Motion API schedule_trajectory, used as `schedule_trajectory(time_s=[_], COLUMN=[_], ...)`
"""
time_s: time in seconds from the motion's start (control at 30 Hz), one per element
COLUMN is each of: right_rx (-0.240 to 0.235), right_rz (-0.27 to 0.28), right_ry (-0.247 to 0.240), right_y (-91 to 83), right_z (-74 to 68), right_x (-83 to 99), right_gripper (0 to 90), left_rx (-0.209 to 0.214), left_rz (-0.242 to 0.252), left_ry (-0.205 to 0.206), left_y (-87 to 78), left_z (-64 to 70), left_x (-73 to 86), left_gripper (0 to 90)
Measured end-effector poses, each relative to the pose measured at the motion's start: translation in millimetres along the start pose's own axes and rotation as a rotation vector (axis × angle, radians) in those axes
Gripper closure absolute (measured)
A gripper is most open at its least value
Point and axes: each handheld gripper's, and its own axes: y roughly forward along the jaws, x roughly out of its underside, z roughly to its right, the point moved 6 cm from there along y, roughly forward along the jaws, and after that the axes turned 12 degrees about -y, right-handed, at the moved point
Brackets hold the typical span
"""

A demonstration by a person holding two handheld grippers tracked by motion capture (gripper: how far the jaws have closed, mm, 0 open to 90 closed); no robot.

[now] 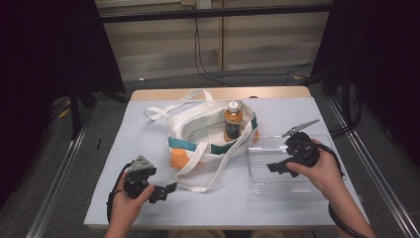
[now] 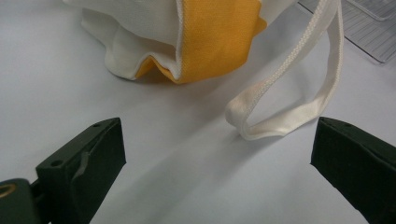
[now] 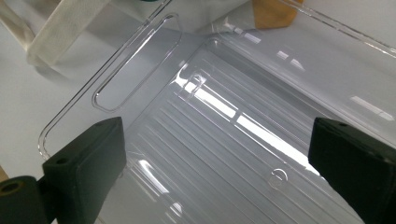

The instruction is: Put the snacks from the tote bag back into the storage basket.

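Bottle [image 1: 233, 120] — stood upright inside the tote bag [image 1: 198, 134] at table centre, not yet removed. Clear tray [image 1: 257, 168] at right — nothing placed in it. Left gripper [image 1: 166, 191] and right gripper [image 1: 275, 167] — jaws spread wide, nothing grasped; transfer judged barely begun.

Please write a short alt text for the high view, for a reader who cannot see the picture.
A person at a pale table holds the left gripper and the right gripper, both open and empty. Between them lies a white tote bag with an orange-filled bottle standing inside; the right gripper is over a clear plastic tray.
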Motion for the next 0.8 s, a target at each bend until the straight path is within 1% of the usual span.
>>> schedule_trajectory(time_s=[0.1, 0.13, 0.23, 0.3, 0.33, 0.37, 0.43, 0.5, 0.57, 0.6, 0.67, 0.73, 0.8], right_rx=[0.003, 0.01, 0.01, 0.002, 0.012, 0.012, 0.009, 0.013, 0.015, 0.015, 0.014, 0.02, 0.021], right_rz=[-0.007, -0.012, -0.016, -0.024, -0.031, -0.031, -0.031, -0.04, -0.041, -0.053, -0.058, -0.067, -0.069], right_ry=[0.0, -0.016, -0.016, -0.013, -0.017, -0.017, -0.032, -0.023, -0.029, -0.028, -0.035, -0.033, -0.047], right_y=[0.9, 2.0, 2.2, 2.8, 3.1, 3.1, 4.7, 6.1, 6.8, 7.2, 6.9, 4.7, 3.5], right_z=[-0.2, 0.9, 0.6, -1.2, -2.0, -2.0, -3.5, -4.1, -3.8, -4.2, -3.9, -3.5, -2.6], right_x=[0.7, 1.3, 1.0, -0.4, -2.8, -2.8, -7.1, -10.9, -12.2, -16.4, -18.5, -26.2, -31.1], right_gripper=[4.4, 4.4, 4.6, 5.0, 5.0, 5.0, 5.2, 5.3, 5.5, 6.1, 6.2, 6.2, 6.2], left_rx=[-0.002, 0.001, 0.003, -0.002, -0.001, -0.008, -0.006, -0.001, 0.002, 0.002, 0.002, 0.011, 0.009], left_rz=[0.0, -0.002, -0.001, 0.006, 0.005, 0.008, 0.009, 0.009, 0.008, 0.007, 0.007, 0.005, 0.01], left_ry=[0.001, 0.001, -0.004, -0.012, -0.011, -0.013, -0.02, -0.022, -0.016, -0.016, -0.013, -0.013, -0.016], left_y=[0.4, 0.4, -0.5, -1.4, -1.9, -1.9, -1.9, -2.2, -2.3, -2.0, -1.3, -1.5, -1.6], left_z=[0.1, 0.1, -1.0, -2.7, -3.8, -4.4, -4.4, -3.7, -3.6, -3.3, -2.8, -2.8, -3.0], left_x=[-0.3, -0.4, -0.9, -1.7, -2.1, -2.4, -2.8, -2.9, -3.1, -3.0, -3.0, -3.4, -3.8], left_gripper=[2.8, 2.8, 2.8, 2.8, 2.8, 2.8, 2.8, 2.8, 2.8, 2.8, 2.8, 2.8, 2.8])
